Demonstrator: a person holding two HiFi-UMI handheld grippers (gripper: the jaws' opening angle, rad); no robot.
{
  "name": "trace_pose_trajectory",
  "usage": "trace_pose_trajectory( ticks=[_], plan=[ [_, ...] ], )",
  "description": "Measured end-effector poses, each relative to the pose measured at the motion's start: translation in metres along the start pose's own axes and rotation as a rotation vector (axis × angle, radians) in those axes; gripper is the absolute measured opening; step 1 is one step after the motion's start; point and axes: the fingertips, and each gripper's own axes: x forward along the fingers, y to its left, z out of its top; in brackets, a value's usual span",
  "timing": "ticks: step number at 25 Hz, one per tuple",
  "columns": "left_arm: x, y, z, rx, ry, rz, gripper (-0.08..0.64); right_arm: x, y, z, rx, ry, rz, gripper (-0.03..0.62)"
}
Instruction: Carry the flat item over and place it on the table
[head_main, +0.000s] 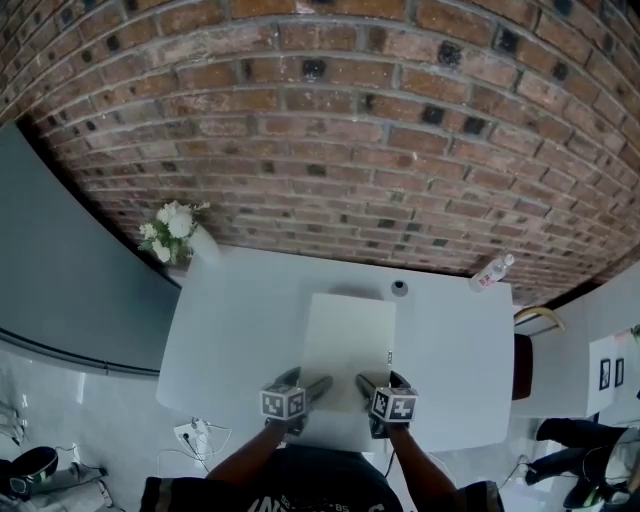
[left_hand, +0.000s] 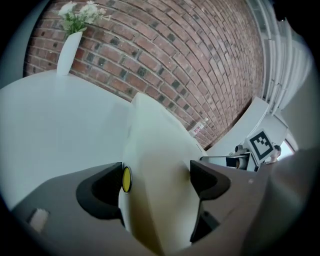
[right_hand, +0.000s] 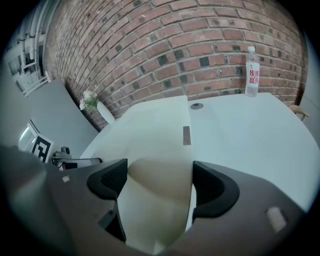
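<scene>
A large flat white sheet (head_main: 348, 345) lies lengthwise over the middle of the white table (head_main: 230, 330), its near edge at the table's front. My left gripper (head_main: 318, 385) and right gripper (head_main: 365, 385) sit side by side at that near edge. In the left gripper view the sheet (left_hand: 155, 150) fills the gap of the left gripper (left_hand: 156, 180), bulging between both pads. The right gripper view shows the same sheet (right_hand: 160, 145) bowed between the jaws of the right gripper (right_hand: 159, 182). Whether the sheet's far end touches the table is unclear.
A white vase of flowers (head_main: 175, 235) stands at the table's far left corner. A water bottle (head_main: 492, 272) stands at the far right corner, and a small round dark object (head_main: 399, 288) sits just beyond the sheet. A chair (head_main: 525, 350) is at the right, a brick wall behind.
</scene>
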Motion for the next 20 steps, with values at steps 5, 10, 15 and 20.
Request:
trace_pose_trajectory(
  ticks=[5,10,15,20],
  plan=[
    [0.009,0.007,-0.009,-0.013,0.043,0.022,0.433,0.012,-0.009,-0.011,0.031,0.046,-0.005,0.405],
    [0.014,0.011,-0.019,-0.028,0.074,0.029,0.433,0.017,-0.011,-0.016,0.017,0.067,-0.015,0.405],
    [0.016,0.016,-0.023,-0.052,0.085,0.028,0.434,0.02,-0.011,-0.015,-0.01,0.073,-0.025,0.405],
    [0.018,0.018,-0.026,-0.064,0.096,0.017,0.437,0.021,-0.012,-0.017,-0.006,0.093,-0.049,0.416]
  ],
)
